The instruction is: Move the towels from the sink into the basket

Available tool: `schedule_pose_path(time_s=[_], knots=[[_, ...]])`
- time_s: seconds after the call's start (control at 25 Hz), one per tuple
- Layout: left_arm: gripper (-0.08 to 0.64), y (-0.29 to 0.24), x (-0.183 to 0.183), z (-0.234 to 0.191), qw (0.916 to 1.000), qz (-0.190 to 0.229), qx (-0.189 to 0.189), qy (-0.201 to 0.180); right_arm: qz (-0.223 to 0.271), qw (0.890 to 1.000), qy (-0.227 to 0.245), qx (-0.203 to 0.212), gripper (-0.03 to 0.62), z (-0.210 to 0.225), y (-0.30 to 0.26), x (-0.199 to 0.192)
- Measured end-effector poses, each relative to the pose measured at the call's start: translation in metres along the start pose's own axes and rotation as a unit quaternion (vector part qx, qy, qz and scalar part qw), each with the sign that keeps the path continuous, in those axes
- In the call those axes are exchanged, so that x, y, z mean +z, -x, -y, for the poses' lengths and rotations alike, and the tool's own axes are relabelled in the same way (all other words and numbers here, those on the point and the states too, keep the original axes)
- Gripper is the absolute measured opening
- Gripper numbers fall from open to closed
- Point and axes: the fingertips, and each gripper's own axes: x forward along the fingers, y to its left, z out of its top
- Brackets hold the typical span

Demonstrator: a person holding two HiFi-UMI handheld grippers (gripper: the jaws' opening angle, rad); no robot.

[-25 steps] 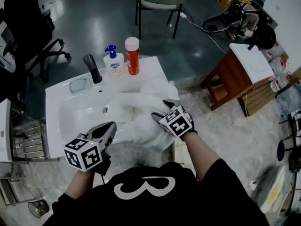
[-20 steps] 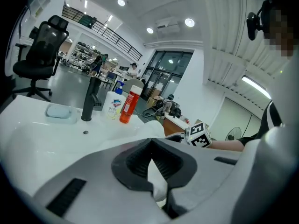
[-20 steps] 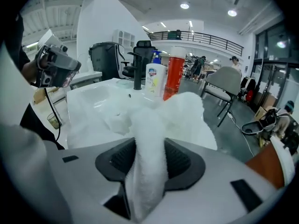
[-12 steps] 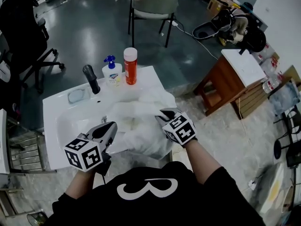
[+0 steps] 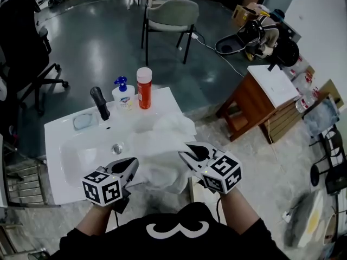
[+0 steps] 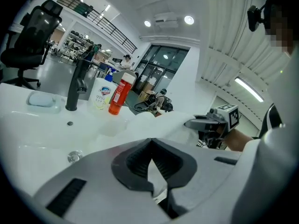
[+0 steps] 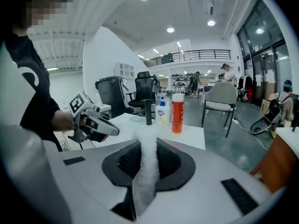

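Note:
A white towel [image 5: 162, 145] lies bunched over the right half of the white sink [image 5: 59, 131] and hangs over its front edge. My right gripper [image 5: 188, 154] is at the towel's right side. Its jaws have just been closing, and they are shut on a fold of towel [image 7: 148, 171] that runs up between the pads. At the towel's left front edge my left gripper [image 5: 130, 167] is shut too, with a white strip of towel [image 6: 150, 174] pinched in its pads. The left gripper view also shows the right gripper [image 6: 205, 123] holding the cloth up.
A black faucet [image 5: 99, 103], a soap dish [image 5: 85, 121], a pump bottle [image 5: 123, 93] and an orange bottle [image 5: 143, 88] stand along the sink's back. A wooden stool [image 5: 265, 99] is on the right and a chair [image 5: 168, 18] behind. A pale container edge [image 5: 195, 191] shows on the floor below the right gripper.
My right gripper closed on the towel and rose, drawing it up and toward me. The towel has left the basin's middle and the drain now shows. The left gripper barely moved.

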Motion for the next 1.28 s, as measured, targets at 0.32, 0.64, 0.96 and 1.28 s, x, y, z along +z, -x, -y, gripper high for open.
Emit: schedule_pose_path(time_s=[0.32, 0.64, 0.96, 1.28], knots=[[0.005, -0.001, -0.002, 0.018, 0.9997, -0.013, -0.015, -0.017, 0.075, 0.996, -0.006, 0.038, 0.058, -0.038, 0.064, 0.039], [0.005, 0.0, 0.001, 0.039, 0.998, -0.022, -0.03, -0.051, 0.156, 0.987, -0.021, 0.03, 0.058, -0.058, 0.131, 0.071], [0.005, -0.008, 0.007, 0.073, 0.9957, -0.026, -0.045, -0.076, 0.184, 0.982, -0.028, 0.027, 0.058, -0.066, 0.189, 0.06], [0.005, -0.034, -0.004, 0.111, 0.9946, -0.04, -0.047, -0.084, 0.195, 0.98, -0.045, 0.015, 0.058, -0.042, 0.237, 0.036]])
